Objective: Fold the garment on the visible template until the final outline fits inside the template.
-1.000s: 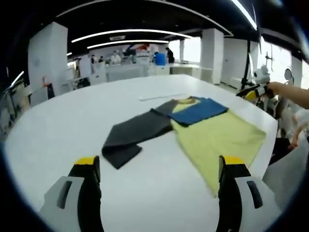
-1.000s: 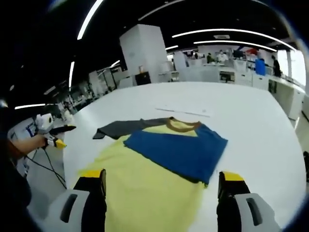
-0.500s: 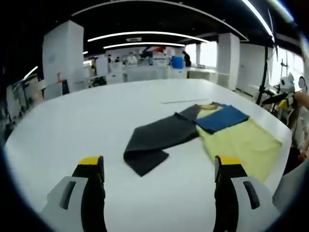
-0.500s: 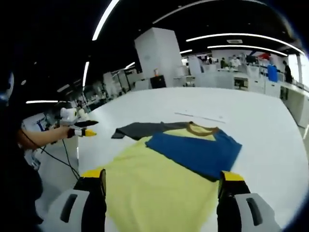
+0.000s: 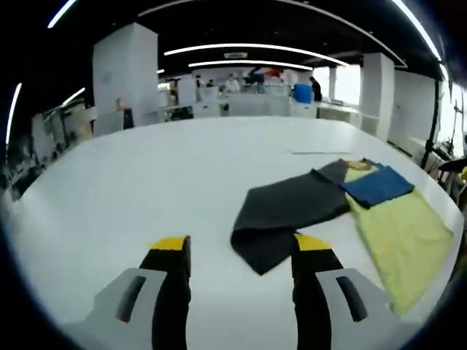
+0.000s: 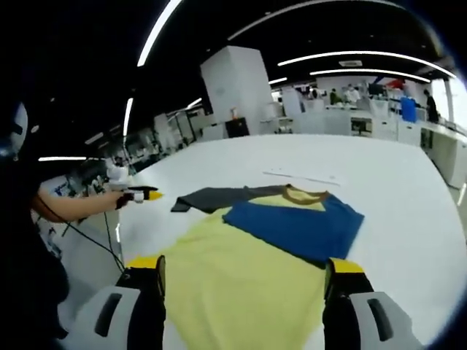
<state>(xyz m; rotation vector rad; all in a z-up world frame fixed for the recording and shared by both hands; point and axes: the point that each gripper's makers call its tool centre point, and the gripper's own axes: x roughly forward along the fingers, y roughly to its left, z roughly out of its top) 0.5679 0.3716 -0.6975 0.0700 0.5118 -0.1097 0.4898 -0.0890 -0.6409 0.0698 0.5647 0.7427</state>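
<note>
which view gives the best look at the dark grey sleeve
The left gripper view: the dark grey sleeve stretches out whole across the white table, ahead of the open left gripper. The right gripper view shows it as a thin strip beyond the blue sleeve.

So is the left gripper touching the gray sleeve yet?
Apart. In the right gripper view the left gripper hangs beside the table, with bare white surface between its fingers and the gray sleeve. It holds nothing.
</note>
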